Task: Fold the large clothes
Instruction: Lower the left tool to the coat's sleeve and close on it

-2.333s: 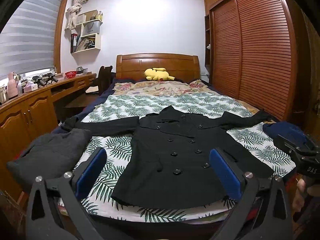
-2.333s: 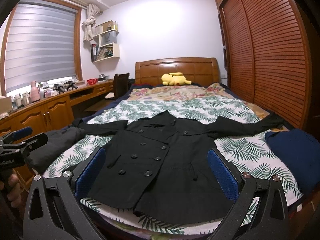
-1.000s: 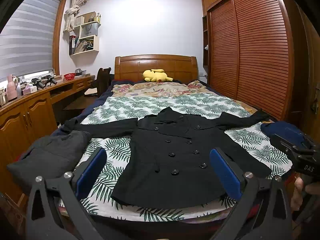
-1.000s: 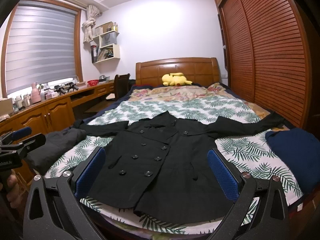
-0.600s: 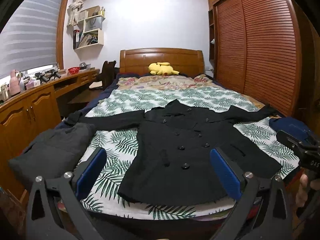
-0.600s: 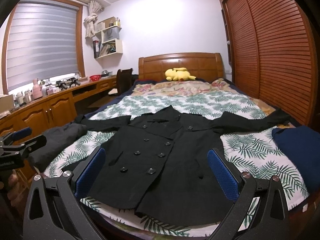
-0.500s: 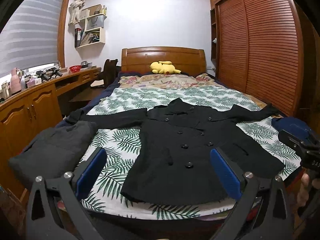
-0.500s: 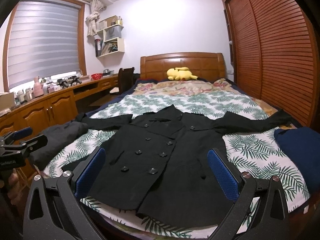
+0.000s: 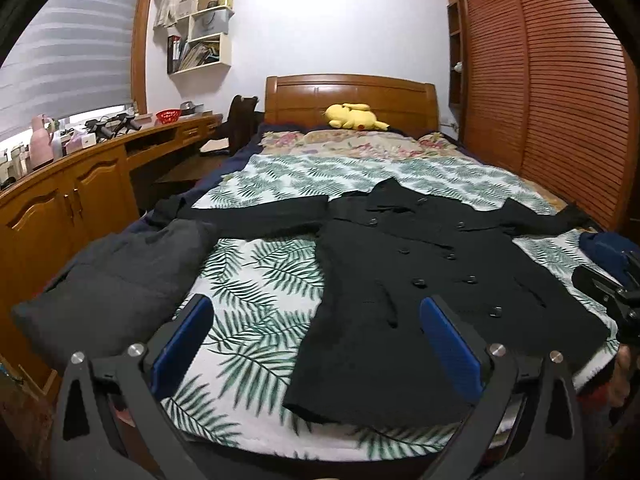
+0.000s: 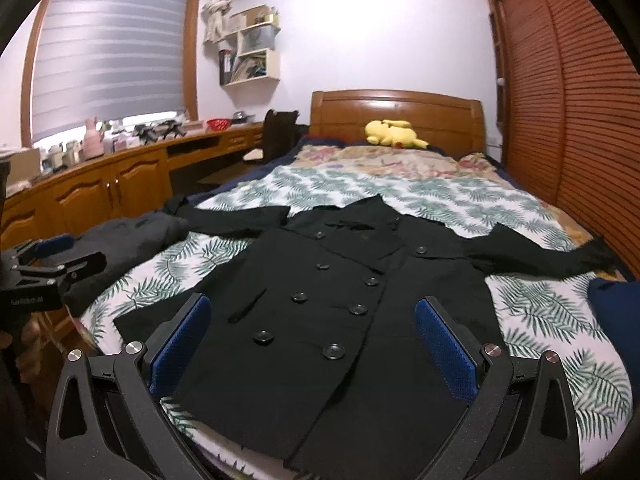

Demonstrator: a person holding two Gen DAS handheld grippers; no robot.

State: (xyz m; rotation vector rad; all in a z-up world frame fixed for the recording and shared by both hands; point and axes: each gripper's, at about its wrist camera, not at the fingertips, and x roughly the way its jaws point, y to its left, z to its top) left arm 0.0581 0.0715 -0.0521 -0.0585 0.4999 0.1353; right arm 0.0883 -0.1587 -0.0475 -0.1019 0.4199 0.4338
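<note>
Right wrist view: right gripper [image 10: 312, 344] spread wide, empty, above the hem of the black coat [image 10: 344, 304]; left gripper [image 9: 316, 344] likewise spread. Coat lies flat mid-bed [image 9: 256, 280], sleeves out. Probably thick, heavy, limp cloth: pinch sleeve cuffs or hem corners. Grey bundle [image 9: 116, 280] crowds the coat's left side.

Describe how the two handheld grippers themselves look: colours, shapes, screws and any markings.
The left gripper and the right gripper look alike: matte black, grainy angular frames with triangular cut-outs, silver round screw heads near the finger bases, and two long fingers lined with textured blue pads. Seen from the right wrist view, the left gripper's side carries small pale lettering, too blurred to read. No cables show.
</note>
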